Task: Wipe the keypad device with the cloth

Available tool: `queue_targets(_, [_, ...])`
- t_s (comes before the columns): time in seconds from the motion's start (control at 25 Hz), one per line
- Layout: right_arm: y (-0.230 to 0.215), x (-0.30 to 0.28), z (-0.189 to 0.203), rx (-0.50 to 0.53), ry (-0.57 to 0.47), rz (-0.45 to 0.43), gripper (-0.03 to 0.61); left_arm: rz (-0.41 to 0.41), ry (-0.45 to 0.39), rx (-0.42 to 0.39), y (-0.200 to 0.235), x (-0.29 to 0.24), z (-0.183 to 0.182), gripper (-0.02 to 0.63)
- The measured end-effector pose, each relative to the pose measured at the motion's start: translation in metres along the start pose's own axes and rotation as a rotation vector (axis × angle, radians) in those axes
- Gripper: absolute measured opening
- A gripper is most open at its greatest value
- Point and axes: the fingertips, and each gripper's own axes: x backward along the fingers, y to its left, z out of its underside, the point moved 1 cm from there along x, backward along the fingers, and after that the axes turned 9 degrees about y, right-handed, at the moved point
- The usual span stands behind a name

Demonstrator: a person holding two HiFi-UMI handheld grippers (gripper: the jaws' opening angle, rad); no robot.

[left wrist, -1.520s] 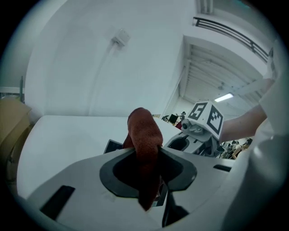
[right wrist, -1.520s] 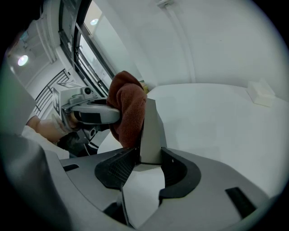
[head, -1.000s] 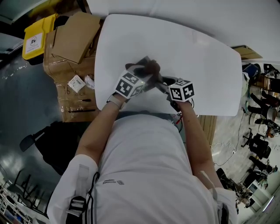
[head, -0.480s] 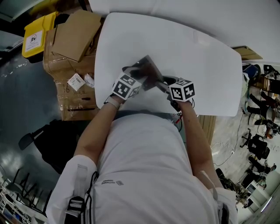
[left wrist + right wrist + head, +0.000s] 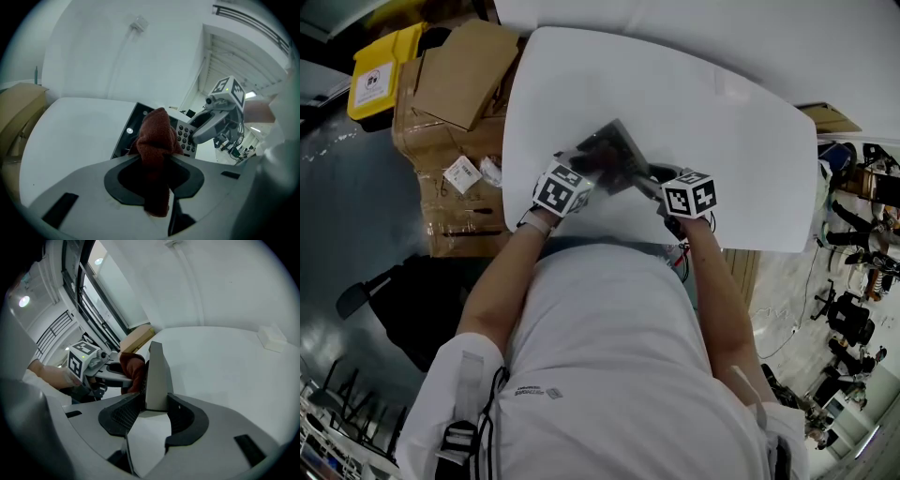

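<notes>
So my left gripper (image 5: 157, 161) had its fingers clamped on the dark red cloth (image 5: 157, 133), which was bunched up against the face of the keypad device (image 5: 186, 136), right beside the buttons. My right gripper (image 5: 150, 408) had its fingers pinched on the device's edge, holding it at a tilt over the white bench (image 5: 712, 122). All of that was near the bench's front edge, right in front of me. Cardboard boxes (image 5: 459, 80) and a yellow bin (image 5: 380, 80) sat off to my left.
</notes>
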Motion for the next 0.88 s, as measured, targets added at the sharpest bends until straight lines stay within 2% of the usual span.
queue_targets(0.44, [-0.001,-0.003,0.0,-0.001,-0.003,-0.002,0.173,-0.055,0.121,0.036,0.022,-0.003,0.044,0.109])
queue_targets(0.6, [0.0,-0.002,-0.001,-0.005,-0.006,-0.004,0.173,-0.122,0.11,0.009,0.025,-0.003,0.049,0.107])
queue_targets(0.88, [-0.001,-0.003,-0.001,-0.007,-0.016,0.0,0.173,-0.113,0.098,0.014,0.026,-0.003,0.049,0.107])
